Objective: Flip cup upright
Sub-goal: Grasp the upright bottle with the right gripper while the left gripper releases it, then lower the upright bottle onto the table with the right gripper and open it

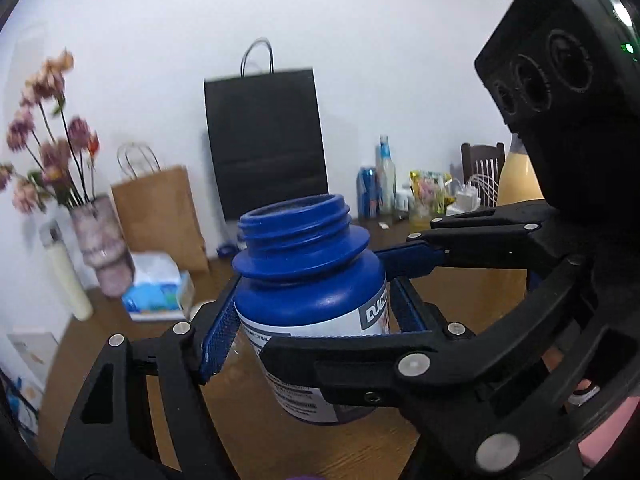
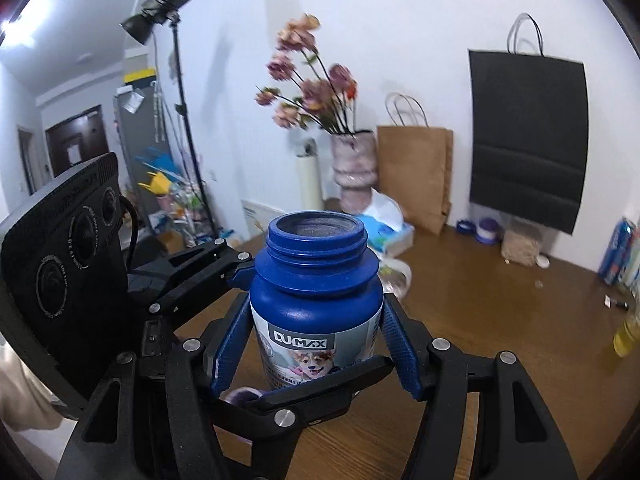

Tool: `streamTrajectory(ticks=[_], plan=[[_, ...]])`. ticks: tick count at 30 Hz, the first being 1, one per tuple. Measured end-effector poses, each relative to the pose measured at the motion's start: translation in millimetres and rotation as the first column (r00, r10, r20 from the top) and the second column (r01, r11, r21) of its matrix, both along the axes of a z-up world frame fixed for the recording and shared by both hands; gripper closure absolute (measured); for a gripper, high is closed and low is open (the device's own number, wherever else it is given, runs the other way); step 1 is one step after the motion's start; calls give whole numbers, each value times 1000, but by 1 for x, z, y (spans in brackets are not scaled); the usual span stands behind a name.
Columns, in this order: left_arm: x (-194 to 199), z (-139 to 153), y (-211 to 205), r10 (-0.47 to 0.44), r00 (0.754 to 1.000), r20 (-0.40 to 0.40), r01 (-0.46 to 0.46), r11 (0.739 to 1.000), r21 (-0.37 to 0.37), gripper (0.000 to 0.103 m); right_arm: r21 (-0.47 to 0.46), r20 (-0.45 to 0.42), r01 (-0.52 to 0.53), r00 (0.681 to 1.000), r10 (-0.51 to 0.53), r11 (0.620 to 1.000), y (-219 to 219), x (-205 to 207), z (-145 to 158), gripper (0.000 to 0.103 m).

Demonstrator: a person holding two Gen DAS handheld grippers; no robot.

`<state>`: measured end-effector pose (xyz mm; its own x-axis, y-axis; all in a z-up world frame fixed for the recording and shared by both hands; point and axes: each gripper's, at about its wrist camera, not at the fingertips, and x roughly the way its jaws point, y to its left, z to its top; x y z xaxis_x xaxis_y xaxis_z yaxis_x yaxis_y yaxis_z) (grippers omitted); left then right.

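The cup is a blue plastic jar (image 1: 308, 276) with a white label. It stands upright, its open threaded mouth facing up. My left gripper (image 1: 316, 312) is shut on its body, with blue pads (image 1: 218, 340) pressed to both sides. From the right, my right gripper's fingers (image 1: 416, 258) reach in, one behind the jar and one across its front. In the right wrist view the jar (image 2: 316, 280) sits between the blue pads (image 2: 400, 344) of my right gripper (image 2: 316, 328), which is shut on it. A left finger (image 2: 320, 384) crosses the label. The jar's base is hidden.
On the wooden table (image 2: 500, 300) stand a vase of dried flowers (image 2: 356, 160), a tissue box (image 1: 160, 288), a brown paper bag (image 2: 416, 172) and a black paper bag (image 2: 528, 140) along the wall. Cans and bottles (image 1: 380, 184) stand at the far right. A light stand (image 2: 184, 100) is on the left.
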<state>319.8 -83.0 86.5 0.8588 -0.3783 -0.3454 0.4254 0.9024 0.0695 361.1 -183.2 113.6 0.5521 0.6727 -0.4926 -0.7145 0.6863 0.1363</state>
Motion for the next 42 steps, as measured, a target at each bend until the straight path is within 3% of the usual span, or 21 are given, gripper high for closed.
streamTrajectory(ticks=[7,14,16,20,25,29,33,39,42], plan=[[11,-21,-6,40,997,-62,-37,998,57,34,-10,-34,-6,999,5,1000,-1,10,-25,35],[-14,-28,6,63,982,-177,-60,998,24,30,0,-65,-57,996,57,998,6,-5,-33,35],[-26,-42,12,44,975,-217,-47,999,-9,24,-35,-54,-66,996,65,997,11,-17,-37,35],[-31,-64,11,75,973,-219,-65,996,54,24,-97,-51,-71,997,66,993,22,-32,-52,35],[-30,-77,25,60,956,-289,-72,997,-32,20,-83,-76,-59,996,52,995,18,-39,-66,35],[-39,-78,20,79,983,-164,-73,996,40,13,-109,-35,-23,999,20,994,18,-50,-67,35],[-53,-69,19,82,989,-123,-80,997,15,13,-97,-33,-18,999,15,995,14,-60,-63,35],[-80,-70,15,74,992,-105,-68,996,58,10,-111,-28,-34,999,31,993,11,-84,-63,35],[-92,-86,18,66,988,-142,-60,997,45,5,-148,-23,-30,999,27,988,12,-98,-76,35]])
